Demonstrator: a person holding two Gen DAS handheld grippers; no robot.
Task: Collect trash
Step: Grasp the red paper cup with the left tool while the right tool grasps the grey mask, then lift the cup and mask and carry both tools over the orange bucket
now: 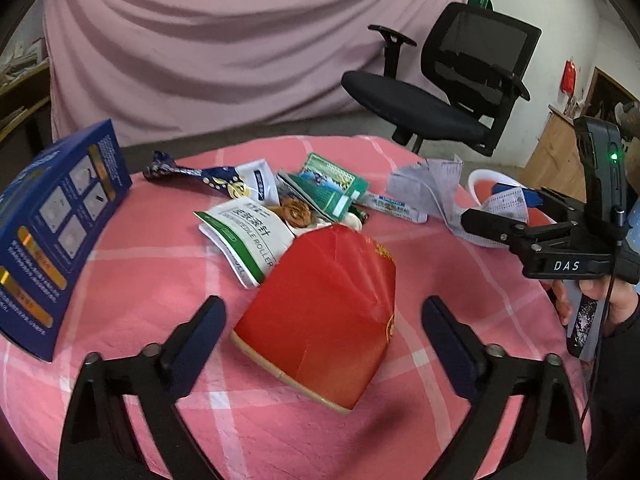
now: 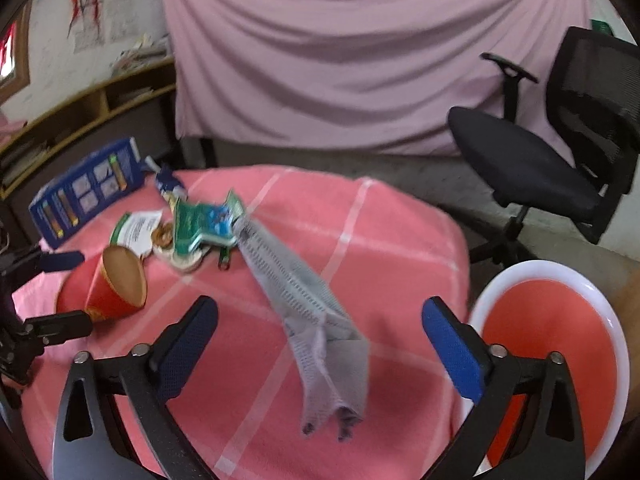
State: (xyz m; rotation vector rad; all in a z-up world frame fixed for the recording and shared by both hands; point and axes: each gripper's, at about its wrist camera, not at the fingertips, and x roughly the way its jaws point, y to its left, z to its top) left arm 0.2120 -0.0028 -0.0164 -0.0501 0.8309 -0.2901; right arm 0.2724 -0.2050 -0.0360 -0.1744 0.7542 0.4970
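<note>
Pink checked cloth (image 1: 132,280) covered the round table under both of my grippers. My left gripper (image 1: 322,344) stood with its jaws wide apart, and between the dark blue pads (image 1: 198,344) lay a red paper cup (image 1: 324,316) on its side, its open rim toward me. I could not tell whether the cup was touched; a strip of cloth showed on either side between it and the pads. Just beyond the fingertips sat the heap of rubbish: a white-and-green packet (image 1: 248,236), a green carton (image 1: 328,184), a brown crumpled bit (image 1: 296,212) and a dark blue patterned wrapper (image 1: 192,174). Left of the left finger a blue box (image 1: 52,232) stood tilted at the table edge. Far past the right finger a black office chair (image 1: 452,80) stood on the floor in front of a pink drape (image 1: 240,40).

My right gripper (image 2: 320,344) also had its jaws spread wide, gripping nothing. A long grey printed paper strip (image 2: 316,320) lay on the cloth between the fingers, running away from me toward the heap, clear of both pads. Right of the right finger, just off the table edge, was a white-rimmed red bowl (image 2: 560,320). Far to the left of the left finger I saw the red cup again, with the left gripper's fingers on either side of it.
</note>
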